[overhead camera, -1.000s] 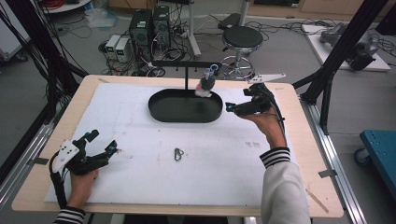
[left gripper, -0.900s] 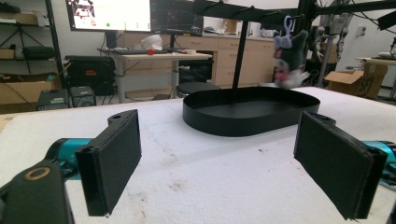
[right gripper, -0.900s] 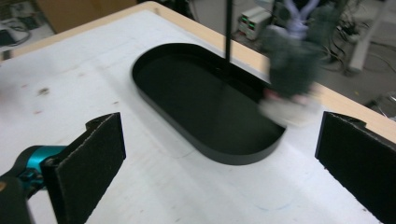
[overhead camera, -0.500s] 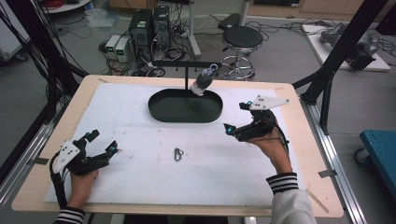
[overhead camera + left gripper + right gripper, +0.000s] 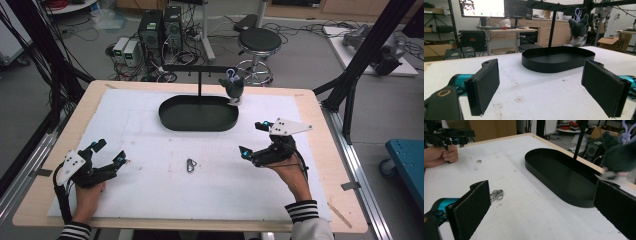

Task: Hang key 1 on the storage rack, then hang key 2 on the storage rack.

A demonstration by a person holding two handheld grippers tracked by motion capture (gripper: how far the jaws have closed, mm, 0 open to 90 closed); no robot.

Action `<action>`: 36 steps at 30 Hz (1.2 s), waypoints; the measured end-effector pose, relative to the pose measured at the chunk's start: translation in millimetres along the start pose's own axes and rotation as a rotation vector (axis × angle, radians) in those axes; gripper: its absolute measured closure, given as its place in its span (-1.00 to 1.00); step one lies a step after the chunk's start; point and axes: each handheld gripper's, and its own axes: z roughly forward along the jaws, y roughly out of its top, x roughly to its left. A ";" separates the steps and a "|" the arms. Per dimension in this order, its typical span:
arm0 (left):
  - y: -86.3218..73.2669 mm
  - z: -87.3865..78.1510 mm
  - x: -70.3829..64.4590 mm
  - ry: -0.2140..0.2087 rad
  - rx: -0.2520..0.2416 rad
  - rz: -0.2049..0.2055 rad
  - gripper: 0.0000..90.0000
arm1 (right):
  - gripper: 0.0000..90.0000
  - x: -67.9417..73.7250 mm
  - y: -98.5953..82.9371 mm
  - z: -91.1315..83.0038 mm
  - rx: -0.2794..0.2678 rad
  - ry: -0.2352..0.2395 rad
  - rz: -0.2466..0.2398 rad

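Note:
A black oval tray (image 5: 199, 128) lies at the back of the white mat, with a T-shaped stand (image 5: 200, 80) rising behind it. From the stand's bar a dark plush toy (image 5: 233, 87) hangs by a pale clip over the tray's right end; it looks blurred in both gripper views (image 5: 577, 28) (image 5: 619, 157). A small silver carabiner (image 5: 190, 165) lies on the mat in front of the tray. My right gripper (image 5: 252, 138) is open and empty, right of the carabiner (image 5: 497, 194). My left gripper (image 5: 111, 152) is open and empty at the front left, its jaws facing the tray (image 5: 556, 63).
The wooden table (image 5: 320, 150) rims the mat on all sides. Black frame posts (image 5: 365, 55) stand at the back corners. Beyond the table are a stool (image 5: 259, 40) and computer boxes (image 5: 160, 25) on the floor.
My right gripper has drawn back from the plush toy at the tray's right end toward the front right of the mat. The toy stays hanging and swings. The left gripper has not moved.

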 end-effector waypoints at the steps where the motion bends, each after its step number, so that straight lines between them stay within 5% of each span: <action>1: 0.0 -0.1 0.4 0.000 0.001 -0.001 -0.66 | -0.98 0.7 0.4 0.4 -0.007 0.004 -0.003; 20: 0.0 -0.2 -0.4 -0.001 0.000 0.009 -0.66 | -0.98 0.1 2.4 2.2 -0.014 0.034 -0.004; 29: 0.0 -0.1 -0.5 0.000 0.000 0.008 -0.66 | -0.99 4.5 21.2 18.5 0.067 0.093 -0.038; 36: 0.0 0.1 -0.3 0.002 -0.001 0.001 -0.66 | -0.98 13.7 31.4 38.4 0.152 0.143 -0.114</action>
